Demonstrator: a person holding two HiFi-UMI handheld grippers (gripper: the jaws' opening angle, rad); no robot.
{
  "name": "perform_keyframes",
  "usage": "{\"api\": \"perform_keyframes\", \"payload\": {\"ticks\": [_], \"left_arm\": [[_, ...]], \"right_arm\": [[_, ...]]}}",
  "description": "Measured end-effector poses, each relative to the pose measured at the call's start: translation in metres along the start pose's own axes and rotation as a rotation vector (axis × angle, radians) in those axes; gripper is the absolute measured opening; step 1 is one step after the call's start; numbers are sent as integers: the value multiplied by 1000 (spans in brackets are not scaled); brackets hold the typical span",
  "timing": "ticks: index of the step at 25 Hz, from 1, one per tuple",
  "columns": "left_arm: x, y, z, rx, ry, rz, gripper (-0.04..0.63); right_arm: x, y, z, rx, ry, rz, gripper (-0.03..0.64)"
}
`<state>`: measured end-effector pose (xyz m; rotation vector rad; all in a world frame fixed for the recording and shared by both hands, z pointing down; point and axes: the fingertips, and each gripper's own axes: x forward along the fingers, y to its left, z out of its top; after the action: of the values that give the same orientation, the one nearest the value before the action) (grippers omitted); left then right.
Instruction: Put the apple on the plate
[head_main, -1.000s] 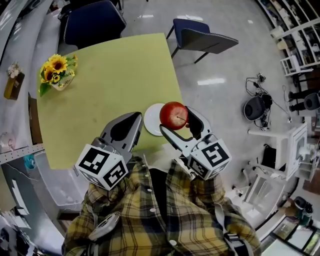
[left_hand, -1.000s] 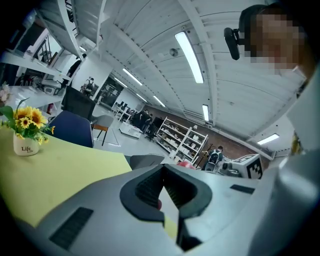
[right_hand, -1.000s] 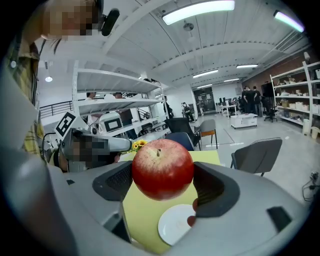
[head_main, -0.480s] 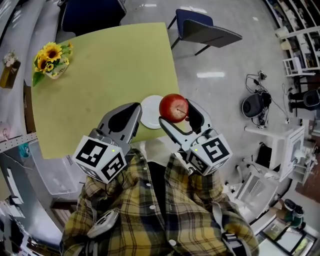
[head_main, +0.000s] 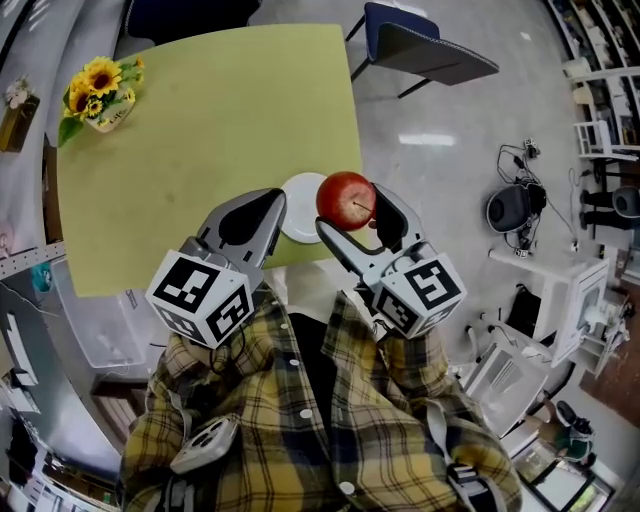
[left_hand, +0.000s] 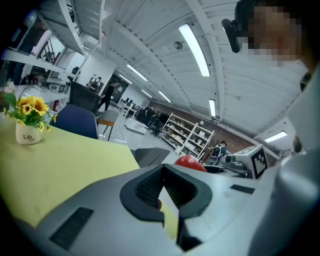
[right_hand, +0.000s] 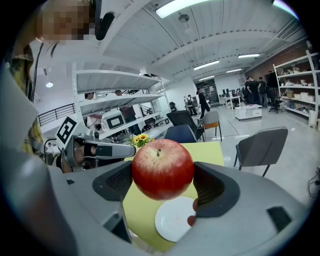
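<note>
A red apple (head_main: 346, 198) (right_hand: 162, 169) is held in the air by my right gripper (head_main: 350, 208) (right_hand: 163, 181), which is shut on it from both sides. The apple hangs over the right rim of a small white plate (head_main: 298, 208) (right_hand: 174, 220). The plate lies empty near the front right corner of the yellow-green table (head_main: 200, 130). My left gripper (head_main: 262, 205) (left_hand: 163, 194) hovers just left of the plate, shut with nothing between its fingers. The left gripper view shows the apple (left_hand: 190, 162) only partly, over the jaws.
A vase of sunflowers (head_main: 96, 92) (left_hand: 27, 124) stands at the table's far left corner. A dark blue chair (head_main: 430, 52) sits past the far right corner, another (head_main: 185, 14) behind the table. A black device (head_main: 514, 210) lies on the floor at right.
Both grippers have edged forward over the table's near edge, and the table now sits higher in the head view. The apple stays clamped in the right gripper, still beside the plate.
</note>
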<state>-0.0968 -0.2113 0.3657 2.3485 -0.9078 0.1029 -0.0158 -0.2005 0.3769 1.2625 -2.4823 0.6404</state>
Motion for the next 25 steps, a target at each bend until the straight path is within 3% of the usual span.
{"api": "perform_keyframes", "payload": {"ticks": [12, 25], "left_arm": [[10, 26, -53, -36, 97, 69, 6], [15, 49, -95, -94, 154, 109, 6]], "right_arm": [[45, -15, -68, 41, 122, 57, 370], [81, -29, -140, 76, 229, 42, 370]]}}
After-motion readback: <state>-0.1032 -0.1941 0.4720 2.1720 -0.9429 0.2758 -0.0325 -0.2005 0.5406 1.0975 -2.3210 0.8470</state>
